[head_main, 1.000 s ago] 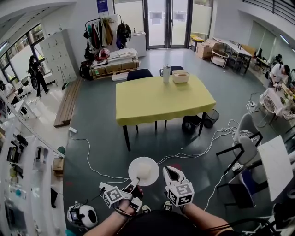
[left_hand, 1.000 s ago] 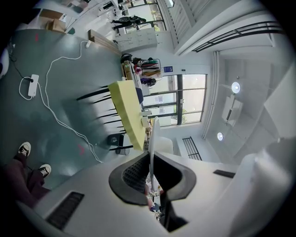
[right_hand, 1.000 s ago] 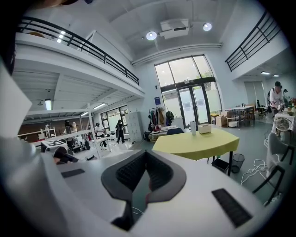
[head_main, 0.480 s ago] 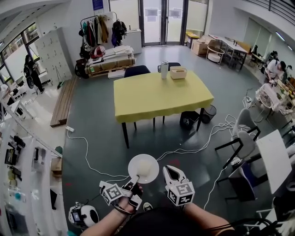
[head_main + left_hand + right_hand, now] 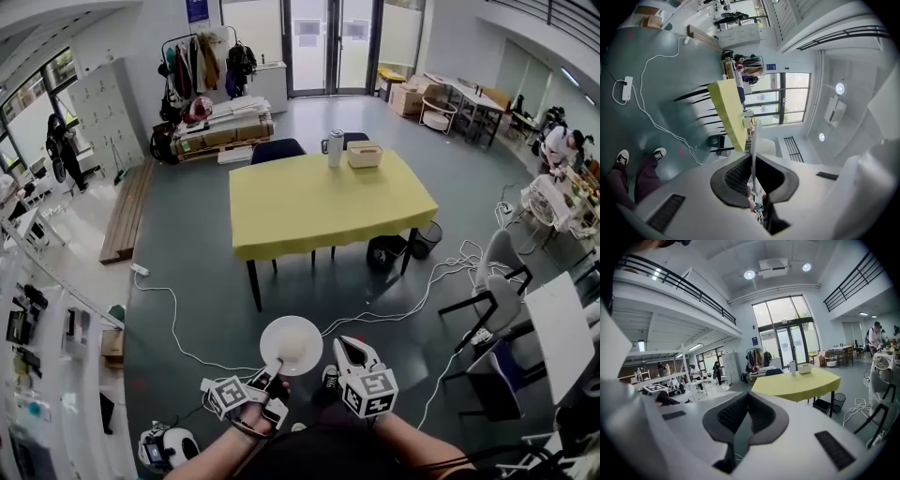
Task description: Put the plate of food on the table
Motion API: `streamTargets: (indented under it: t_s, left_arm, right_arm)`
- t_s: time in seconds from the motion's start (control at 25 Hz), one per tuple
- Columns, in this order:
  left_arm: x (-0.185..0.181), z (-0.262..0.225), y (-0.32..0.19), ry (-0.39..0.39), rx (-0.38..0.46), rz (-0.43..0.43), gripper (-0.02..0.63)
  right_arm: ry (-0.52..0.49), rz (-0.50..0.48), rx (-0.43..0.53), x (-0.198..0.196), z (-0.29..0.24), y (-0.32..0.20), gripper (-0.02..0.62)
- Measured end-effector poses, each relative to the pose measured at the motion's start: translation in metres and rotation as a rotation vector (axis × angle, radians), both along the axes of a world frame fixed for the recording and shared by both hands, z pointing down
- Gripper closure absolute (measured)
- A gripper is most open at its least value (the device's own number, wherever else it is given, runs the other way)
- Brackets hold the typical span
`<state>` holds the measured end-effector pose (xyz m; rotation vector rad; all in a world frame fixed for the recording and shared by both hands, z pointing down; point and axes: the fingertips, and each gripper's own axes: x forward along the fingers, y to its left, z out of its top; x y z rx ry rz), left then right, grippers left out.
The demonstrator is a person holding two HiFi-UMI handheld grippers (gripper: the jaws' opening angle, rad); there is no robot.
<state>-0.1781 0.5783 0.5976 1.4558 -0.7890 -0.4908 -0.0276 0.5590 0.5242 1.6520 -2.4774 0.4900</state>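
A white plate (image 5: 274, 332) with a pale lump of food (image 5: 294, 348) hangs over the grey floor, level, short of the yellow table (image 5: 328, 202). My left gripper (image 5: 272, 368) is shut on the plate's near rim. In the left gripper view the plate (image 5: 753, 140) shows edge-on, pinched between the dark pads of that gripper (image 5: 752, 164), with the yellow table (image 5: 724, 108) beyond. My right gripper (image 5: 351, 350) is beside the plate on its right, apart from it, shut and holding nothing. The right gripper (image 5: 747, 398) view looks past its jaws at the table (image 5: 797, 380).
A flask (image 5: 336, 147) and a box (image 5: 364, 154) stand at the table's far end, with dark chairs (image 5: 280, 150) behind it. White cables (image 5: 178, 328) trail over the floor. A bin (image 5: 427, 238) and chairs (image 5: 497, 291) are to the right. Shelving (image 5: 37, 356) runs along the left.
Both grippers and the plate have come a little closer to the yellow table. The grip on the plate looks the same. A shoe now shows between the grippers.
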Motion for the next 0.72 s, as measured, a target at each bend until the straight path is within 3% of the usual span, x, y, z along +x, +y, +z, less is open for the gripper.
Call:
streamTargets:
  t_s: [0.72]
  left_arm:
    - [0.068, -0.013, -0.173, 0.017, 0.029, -0.086, 0.580]
  right_arm:
    - [-0.032, -0.077, 0.006, 0.066, -0.007, -0.187, 0.583]
